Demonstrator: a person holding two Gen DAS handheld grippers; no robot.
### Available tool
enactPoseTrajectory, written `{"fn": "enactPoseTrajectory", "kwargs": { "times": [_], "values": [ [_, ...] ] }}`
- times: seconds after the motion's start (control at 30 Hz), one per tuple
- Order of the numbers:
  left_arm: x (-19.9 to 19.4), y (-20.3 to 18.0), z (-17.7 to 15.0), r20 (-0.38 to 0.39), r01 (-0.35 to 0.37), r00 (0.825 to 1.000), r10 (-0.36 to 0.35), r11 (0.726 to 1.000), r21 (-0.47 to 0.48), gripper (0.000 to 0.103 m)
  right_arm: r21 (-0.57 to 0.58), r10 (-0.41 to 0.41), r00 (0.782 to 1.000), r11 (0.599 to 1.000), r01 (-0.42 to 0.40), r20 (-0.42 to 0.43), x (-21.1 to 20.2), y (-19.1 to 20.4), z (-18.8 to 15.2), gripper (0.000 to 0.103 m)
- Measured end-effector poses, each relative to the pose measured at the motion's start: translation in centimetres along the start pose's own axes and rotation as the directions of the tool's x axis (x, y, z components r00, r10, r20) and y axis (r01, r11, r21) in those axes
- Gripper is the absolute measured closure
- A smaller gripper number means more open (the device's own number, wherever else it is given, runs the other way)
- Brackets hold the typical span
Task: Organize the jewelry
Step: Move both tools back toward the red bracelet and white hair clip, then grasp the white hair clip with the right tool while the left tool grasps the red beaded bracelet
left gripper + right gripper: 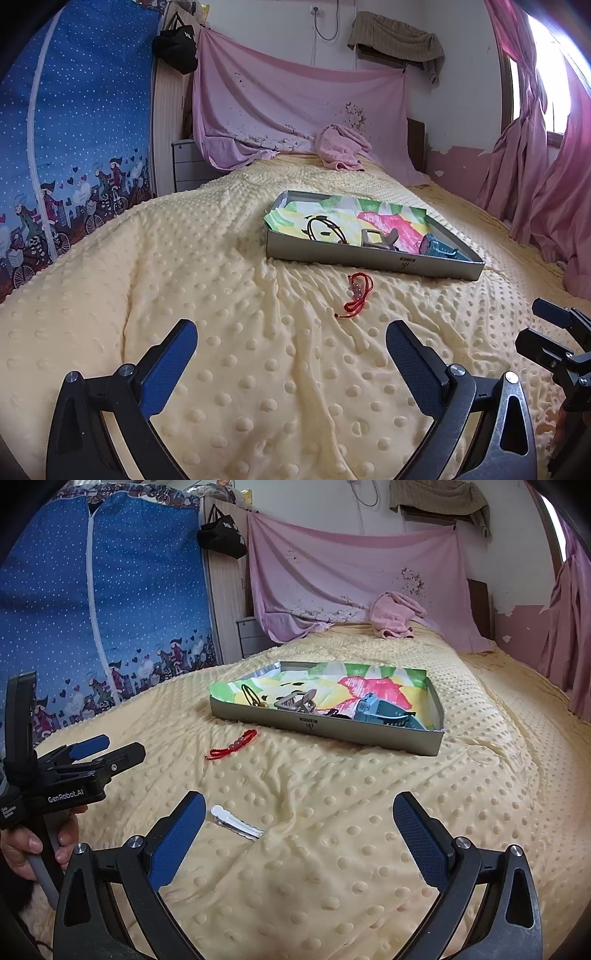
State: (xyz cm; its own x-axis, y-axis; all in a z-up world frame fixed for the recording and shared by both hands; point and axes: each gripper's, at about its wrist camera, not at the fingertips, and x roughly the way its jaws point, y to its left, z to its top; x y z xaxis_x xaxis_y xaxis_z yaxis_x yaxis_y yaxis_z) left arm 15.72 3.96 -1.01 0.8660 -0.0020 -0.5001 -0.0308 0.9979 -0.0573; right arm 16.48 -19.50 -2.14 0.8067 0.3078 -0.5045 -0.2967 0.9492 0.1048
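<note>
At the far left of the right wrist view, a hand [35, 849] holds the left gripper [107, 751] by its handle, low over the yellow dotted blanket [332, 830] that covers the bed. Its fingers stand wide apart in its own view, with nothing between them. Just ahead of it the red cord bracelet [356, 297] lies loose on the blanket, a little short of the tray and apart from it. Nearer the right gripper's left finger lies a white hair clip [236, 823], flat on the blanket, close beside the blue pad but not touching it.

Further right and farther back sits the grey metal tray [369, 734], lined with bright painted paper. Already in it are a black hair tie [251, 694], a grey claw clip [295, 701] and a teal clip [384, 712] — so the sorting looks partly done. The right gripper [299, 845] also hangs spread open and empty, over bare blanket.

By my reading, the step in hand is a pick-up of one of the two loose pieces; neither is grasped yet. The bracelet lies nearest the left gripper's line, the hair clip nearest the right. Either move calls for lowering the fingers to straddle the piece, pressing slightly into the soft blanket, and pinching — the thin cord may slip or sink between the bumps, so the grip must be low and centred, then carried over the tray wall.
</note>
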Motion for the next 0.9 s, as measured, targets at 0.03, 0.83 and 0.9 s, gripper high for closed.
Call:
{"fn": "enactPoseTrajectory", "kwargs": {
  "times": [0.03, 0.83, 0.9],
  "values": [
    [0.2, -0.1, 0.0, -0.006, 0.001, 1.000, -0.001, 1.000, 0.006, 0.000, -0.006, 0.004, 1.000, 1.000, -0.004, -0.004, 0.1, 0.1, 0.0, 0.003],
    [3.9, -1.9, 0.2, -0.100, 0.119, 0.989, -0.111, 0.990, 0.078, 0.028, -0.173, 0.168, 0.963, 0.963, -0.206, -0.213, 5.6, 3.7, -1.3, 0.063],
    [4.2, -2.2, 0.3, -0.106, 0.127, 0.987, -0.118, 0.988, 0.084, 0.031, -0.190, 0.165, 0.956, 0.958, -0.213, -0.242, 6.3, 4.2, -1.5, 0.066]
  ]
}}
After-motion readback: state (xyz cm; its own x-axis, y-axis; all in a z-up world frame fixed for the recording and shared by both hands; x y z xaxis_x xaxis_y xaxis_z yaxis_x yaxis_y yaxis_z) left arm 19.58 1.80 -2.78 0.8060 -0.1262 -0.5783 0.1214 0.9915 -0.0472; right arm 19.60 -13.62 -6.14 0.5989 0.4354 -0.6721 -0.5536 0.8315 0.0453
